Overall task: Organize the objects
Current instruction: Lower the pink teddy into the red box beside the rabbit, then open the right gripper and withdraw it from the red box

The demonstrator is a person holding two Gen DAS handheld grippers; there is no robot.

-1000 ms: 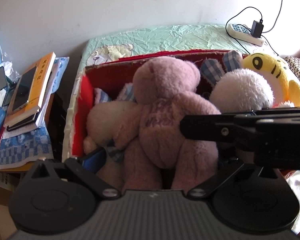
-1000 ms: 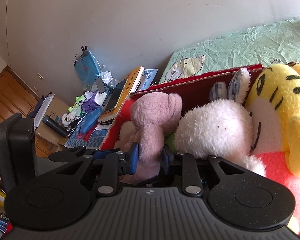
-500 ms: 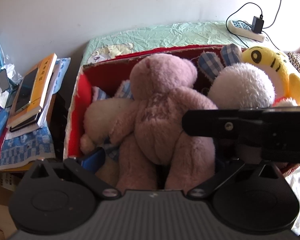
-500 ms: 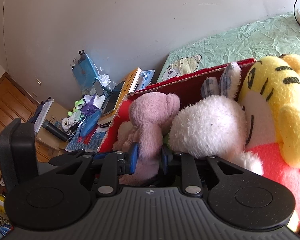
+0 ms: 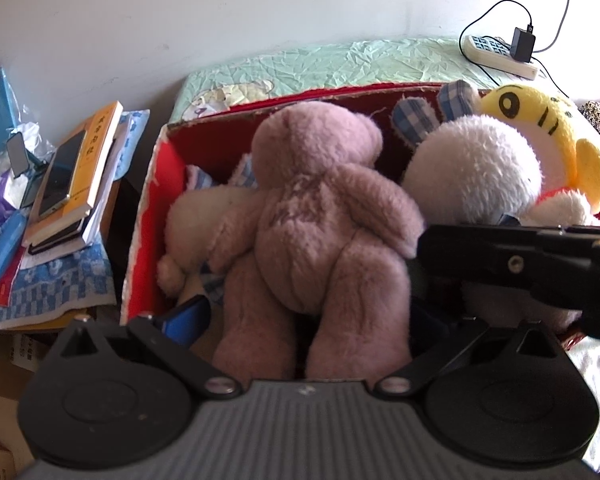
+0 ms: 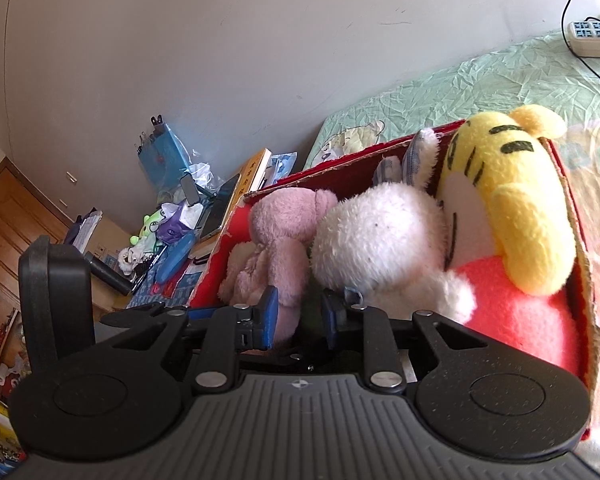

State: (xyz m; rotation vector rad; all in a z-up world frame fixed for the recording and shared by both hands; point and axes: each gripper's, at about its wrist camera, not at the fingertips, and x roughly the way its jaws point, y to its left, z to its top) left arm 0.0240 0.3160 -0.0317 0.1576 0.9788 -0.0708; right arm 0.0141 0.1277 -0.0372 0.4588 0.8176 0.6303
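Note:
A pink teddy bear (image 5: pixel 316 216) stands with its back to me in a red cardboard box (image 5: pixel 148 204), beside a cream plush (image 5: pixel 196 224), a white rabbit (image 5: pixel 472 172) and a yellow tiger (image 5: pixel 548 128). My left gripper (image 5: pixel 308 320) is wide open around the bear's legs; only its left blue pad (image 5: pixel 188 314) shows. My right gripper (image 6: pixel 298 316) reaches across from the right with its blue pads (image 6: pixel 269 316) close together on the bear's leg (image 6: pixel 288 312). The same box (image 6: pixel 580 240), bear (image 6: pixel 284 224), rabbit (image 6: pixel 380 236) and tiger (image 6: pixel 512 196) show in the right wrist view.
The box sits on a bed with a green sheet (image 5: pixel 340 64). A power strip with a charger (image 5: pixel 500 52) lies at the back right. Left of the box, a cluttered side table holds stacked books and a phone (image 5: pixel 72 176). A wooden cabinet (image 6: pixel 4 216) stands at far left.
Both grippers have moved slightly down and back with the pink bear, which sits lower in the box. The right gripper's pads stay closed on the bear's leg.

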